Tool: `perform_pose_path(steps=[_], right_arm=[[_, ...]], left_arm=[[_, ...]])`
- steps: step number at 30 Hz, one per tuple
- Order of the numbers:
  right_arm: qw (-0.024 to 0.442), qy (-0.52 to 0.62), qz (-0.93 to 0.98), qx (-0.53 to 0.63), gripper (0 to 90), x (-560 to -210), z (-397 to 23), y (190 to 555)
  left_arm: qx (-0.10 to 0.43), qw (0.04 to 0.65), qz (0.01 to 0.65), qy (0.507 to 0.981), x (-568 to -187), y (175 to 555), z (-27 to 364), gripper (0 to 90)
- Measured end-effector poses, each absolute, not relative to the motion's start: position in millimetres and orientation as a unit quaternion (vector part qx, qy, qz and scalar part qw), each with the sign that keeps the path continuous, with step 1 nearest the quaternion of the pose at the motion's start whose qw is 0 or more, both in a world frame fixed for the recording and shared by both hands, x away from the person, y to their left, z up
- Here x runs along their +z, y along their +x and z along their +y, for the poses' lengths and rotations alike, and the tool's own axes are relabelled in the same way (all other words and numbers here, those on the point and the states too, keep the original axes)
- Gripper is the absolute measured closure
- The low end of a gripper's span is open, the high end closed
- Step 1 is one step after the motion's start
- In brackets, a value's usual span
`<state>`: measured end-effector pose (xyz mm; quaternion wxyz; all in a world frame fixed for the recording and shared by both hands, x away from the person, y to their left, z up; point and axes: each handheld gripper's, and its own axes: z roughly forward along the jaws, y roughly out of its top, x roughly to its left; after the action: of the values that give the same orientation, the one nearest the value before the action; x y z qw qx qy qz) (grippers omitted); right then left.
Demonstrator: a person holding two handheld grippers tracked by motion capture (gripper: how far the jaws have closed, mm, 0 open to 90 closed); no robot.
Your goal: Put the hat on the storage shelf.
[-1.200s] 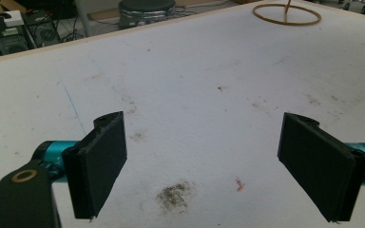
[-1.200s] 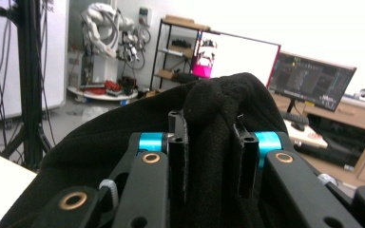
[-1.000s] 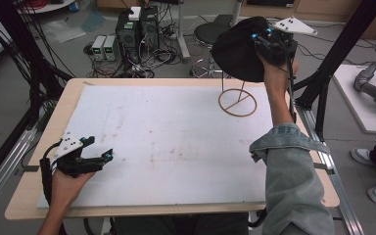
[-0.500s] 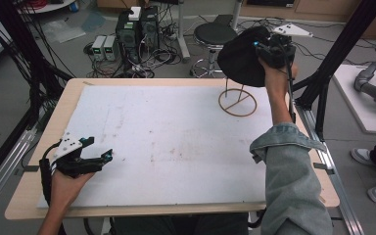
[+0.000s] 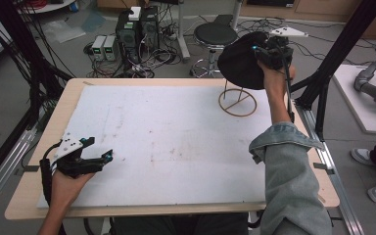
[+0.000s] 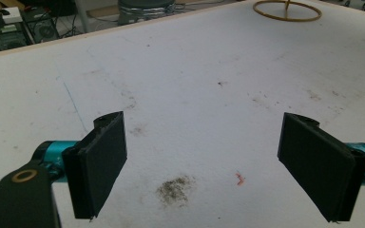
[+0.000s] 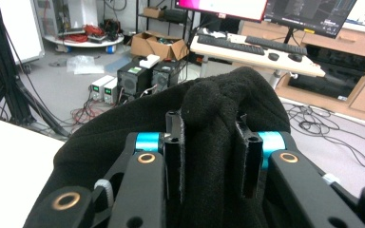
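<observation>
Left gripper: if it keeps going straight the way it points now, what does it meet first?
Probably nothing soon. The left gripper, open and empty, points low across the bare white tabletop toward the wooden ring stand at the far edge. That stand looks first in line, though depth is hard to judge.

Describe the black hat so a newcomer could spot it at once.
Start at the white table and go to its far right corner, where a thin wooden ring stand sits. Just above it, the right gripper pinches a fold of the black hat. It is the one soft, dark, drooping thing held in the air there.
</observation>
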<state>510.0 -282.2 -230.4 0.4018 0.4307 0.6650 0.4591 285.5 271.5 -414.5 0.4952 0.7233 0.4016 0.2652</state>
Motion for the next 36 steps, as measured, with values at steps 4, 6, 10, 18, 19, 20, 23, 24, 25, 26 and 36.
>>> perform_pose_path(steps=[4, 6, 10, 18, 19, 20, 23, 24, 25, 26, 36], right_arm=[[0.396, 0.437, 0.668, 0.454, 71.3, -234.6, -277.7, 515.1], [0.395, 0.437, 0.671, 0.450, 70.9, -237.0, -274.7, 518.0], [0.395, 0.442, 0.670, 0.448, 70.2, -239.8, -271.3, 521.7], [0.397, 0.445, 0.669, 0.444, 64.6, -241.1, -268.1, 523.1], [0.397, 0.446, 0.669, 0.443, 63.6, -241.2, -268.3, 523.0], [0.397, 0.447, 0.669, 0.442, 62.2, -241.2, -268.5, 523.1], [0.391, 0.454, 0.667, 0.443, 58.6, -242.1, -271.5, 523.5], [0.391, 0.454, 0.667, 0.443, 56.9, -241.9, -272.2, 523.4], [0.390, 0.455, 0.667, 0.442, 56.0, -241.7, -272.5, 523.1], [0.392, 0.455, 0.668, 0.439, 54.3, -241.6, -272.6, 522.9], [0.375, 0.460, 0.658, 0.463, 41.3, -232.4, -283.8, 511.2]], left_arm=[[0.265, 0.495, 0.399, 0.725, -414.2, 285.4, 271.0, 17.0], [0.266, 0.494, 0.399, 0.725, -414.4, 285.6, 271.2, 17.0], [0.265, 0.496, 0.400, 0.724, -414.8, 285.6, 271.2, 17.0], [0.264, 0.495, 0.397, 0.726, -414.5, 285.1, 269.9, 17.0], [0.264, 0.495, 0.398, 0.726, -414.6, 285.0, 269.9, 17.0], [0.263, 0.496, 0.398, 0.726, -414.5, 285.0, 269.8, 17.0], [0.263, 0.495, 0.398, 0.726, -414.5, 285.1, 270.1, 17.0], [0.263, 0.496, 0.398, 0.726, -414.6, 285.1, 270.1, 17.0], [0.264, 0.495, 0.397, 0.726, -414.6, 285.2, 270.1, 17.0], [0.263, 0.496, 0.398, 0.726, -414.5, 285.2, 269.8, 17.0], [0.262, 0.497, 0.398, 0.725, -414.4, 285.2, 268.5, 17.0]])
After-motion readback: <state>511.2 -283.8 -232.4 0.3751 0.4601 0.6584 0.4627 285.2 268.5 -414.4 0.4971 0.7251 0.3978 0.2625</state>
